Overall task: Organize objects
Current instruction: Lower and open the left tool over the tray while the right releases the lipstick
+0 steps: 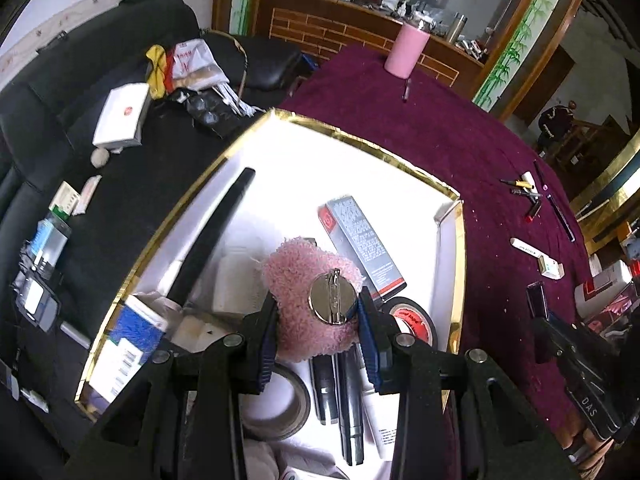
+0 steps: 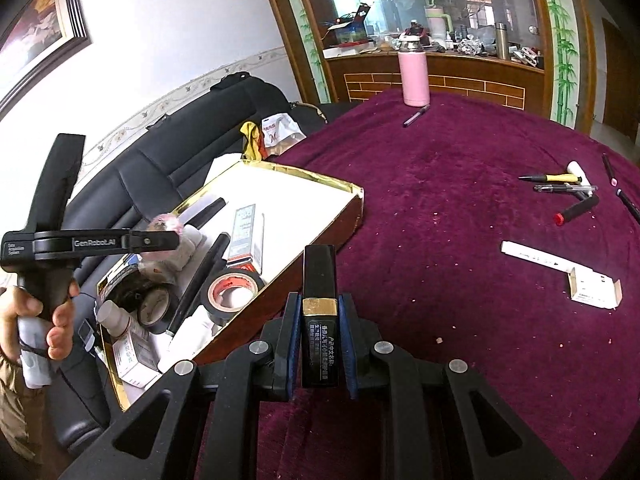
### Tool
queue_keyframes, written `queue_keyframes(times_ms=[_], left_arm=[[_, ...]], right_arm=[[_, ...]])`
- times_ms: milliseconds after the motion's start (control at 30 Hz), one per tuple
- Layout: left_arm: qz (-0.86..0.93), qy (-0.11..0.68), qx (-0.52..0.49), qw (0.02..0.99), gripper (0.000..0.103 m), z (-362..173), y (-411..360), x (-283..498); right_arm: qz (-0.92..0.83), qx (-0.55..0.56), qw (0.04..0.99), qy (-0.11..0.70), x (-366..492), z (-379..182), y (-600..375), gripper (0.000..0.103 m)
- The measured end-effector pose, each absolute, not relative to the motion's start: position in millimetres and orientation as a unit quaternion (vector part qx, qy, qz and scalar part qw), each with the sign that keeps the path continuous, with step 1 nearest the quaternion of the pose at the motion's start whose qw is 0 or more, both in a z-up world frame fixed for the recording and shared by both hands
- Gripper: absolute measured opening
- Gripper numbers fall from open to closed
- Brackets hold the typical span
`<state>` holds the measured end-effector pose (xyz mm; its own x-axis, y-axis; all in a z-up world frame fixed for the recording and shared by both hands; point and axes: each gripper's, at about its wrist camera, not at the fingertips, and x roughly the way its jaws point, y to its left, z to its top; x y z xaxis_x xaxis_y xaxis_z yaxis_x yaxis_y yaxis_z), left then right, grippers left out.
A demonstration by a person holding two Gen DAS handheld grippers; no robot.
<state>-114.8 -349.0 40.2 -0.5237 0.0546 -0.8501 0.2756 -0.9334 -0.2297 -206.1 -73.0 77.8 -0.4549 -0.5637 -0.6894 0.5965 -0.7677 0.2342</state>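
Observation:
My left gripper [image 1: 316,308] is shut on a pink fluffy brooch [image 1: 304,280] with a round metal pin back, held above the gold-rimmed white box [image 1: 360,144]. It also shows in the right wrist view [image 2: 168,224], over the box [image 2: 320,184]. My right gripper [image 2: 320,312] is shut on a black lipstick tube with a gold band [image 2: 319,300], held upright just right of the box over the purple cloth. The box holds tape rolls [image 2: 230,292], a grey carton [image 1: 360,240], pens and small boxes.
On the purple tablecloth [image 2: 460,240] lie pens and a red-capped tube [image 2: 576,208], a white carton [image 2: 592,288], a white strip [image 2: 532,256], a pen [image 2: 416,115] and a pink bottle [image 2: 415,76]. A black sofa [image 1: 120,184] with clutter stands left of the box.

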Motion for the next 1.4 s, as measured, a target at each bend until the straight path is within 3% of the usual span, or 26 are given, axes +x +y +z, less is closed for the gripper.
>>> queue_keyframes(times_ms=[467, 833, 1400], left_arm=[[-0.83, 0.185, 0.523, 0.055, 0.035, 2, -356, -137], [-0.829, 0.176, 0.527, 0.056, 0.035, 1, -359, -140], [-0.812, 0.073, 0.571, 0.101, 0.036, -7, -348, -144]], right_arm=[[-0.842, 0.401, 0.358, 0.039, -216, 76, -107, 0.02], [-0.829, 0.411, 0.377, 0.054, -242, 74, -150, 0.02], [-0.812, 0.443, 0.367, 0.104, -271, 37, -195, 0.02]])
